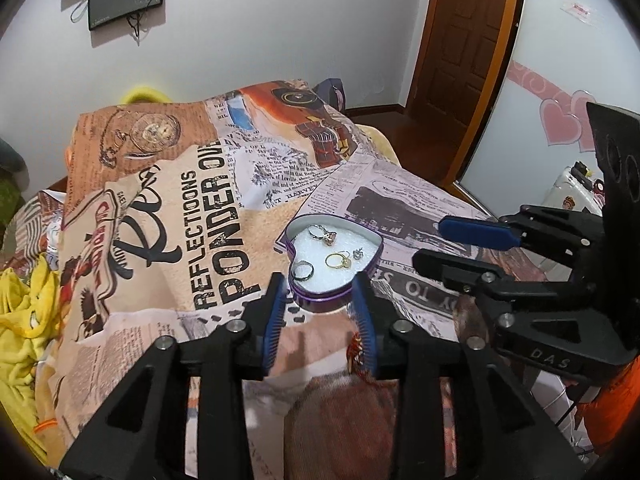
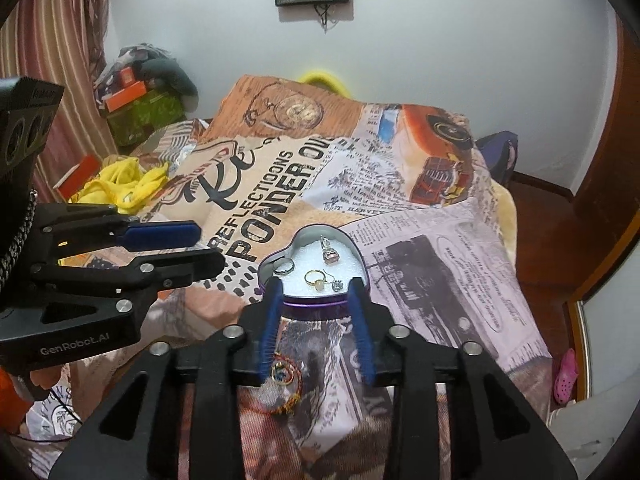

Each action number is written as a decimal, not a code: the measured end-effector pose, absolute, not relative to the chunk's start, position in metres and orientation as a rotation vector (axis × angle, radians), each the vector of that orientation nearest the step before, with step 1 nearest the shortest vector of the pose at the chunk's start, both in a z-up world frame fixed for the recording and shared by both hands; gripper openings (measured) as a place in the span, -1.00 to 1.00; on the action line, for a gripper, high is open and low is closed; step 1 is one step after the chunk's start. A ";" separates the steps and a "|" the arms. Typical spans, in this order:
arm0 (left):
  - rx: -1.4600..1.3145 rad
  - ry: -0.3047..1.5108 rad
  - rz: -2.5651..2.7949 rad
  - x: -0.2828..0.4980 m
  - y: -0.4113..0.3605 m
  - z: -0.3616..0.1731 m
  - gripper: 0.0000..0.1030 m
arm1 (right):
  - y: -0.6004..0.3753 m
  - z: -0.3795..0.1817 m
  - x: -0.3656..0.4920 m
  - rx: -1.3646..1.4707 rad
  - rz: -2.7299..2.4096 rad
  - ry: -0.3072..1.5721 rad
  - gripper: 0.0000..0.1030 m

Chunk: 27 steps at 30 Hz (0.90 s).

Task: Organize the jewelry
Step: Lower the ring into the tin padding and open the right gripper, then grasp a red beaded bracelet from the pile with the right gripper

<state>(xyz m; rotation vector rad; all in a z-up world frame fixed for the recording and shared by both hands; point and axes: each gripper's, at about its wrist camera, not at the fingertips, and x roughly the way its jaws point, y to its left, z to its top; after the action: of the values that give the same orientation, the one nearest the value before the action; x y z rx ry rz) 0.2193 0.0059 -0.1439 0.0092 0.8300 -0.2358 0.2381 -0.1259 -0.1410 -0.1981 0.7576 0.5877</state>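
**Purple heart tin holds the rings; a bracelet waits outside**

Purple heart-shaped tin (image 2: 316,304) sits on the newsprint-patterned blanket (image 1: 168,208), four rings on its white foam. We hold our left gripper (image 1: 322,316) and right gripper (image 2: 318,328) with fingers apart, empty. A red beaded bracelet (image 2: 285,376) lies just before the tin; we judge it needs picking up next.

My left gripper (image 1: 320,300) is hovering with jaws apart over the heart-shaped tin (image 1: 362,276) (four rings (image 1: 337,261) are lying inside), while my right gripper (image 1: 432,244) is hanging beside it above the printed blanket (image 1: 168,208).
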 end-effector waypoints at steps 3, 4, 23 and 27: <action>0.012 0.826 -0.232 0.210 0.005 -0.140 -0.15 | -0.131 -0.137 0.231 -0.193 0.574 0.751 -0.38; 0.015 0.826 -0.230 0.207 0.005 -0.139 -0.10 | -0.133 -0.136 0.228 -0.193 0.568 0.749 -0.38; 0.028 0.965 -0.202 0.188 0.001 -0.193 -0.02 | -0.153 -0.181 0.210 -0.157 0.522 0.890 -0.37; 0.022 0.980 -0.196 0.187 0.003 -0.202 -0.02 | -0.151 -0.196 0.213 -0.131 0.532 0.939 -0.37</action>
<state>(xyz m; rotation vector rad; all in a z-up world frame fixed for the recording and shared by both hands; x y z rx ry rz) 0.1870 0.0033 -0.2022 0.0223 0.9796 -0.1964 0.2127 -0.1507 -0.1965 -0.1307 0.9393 0.5316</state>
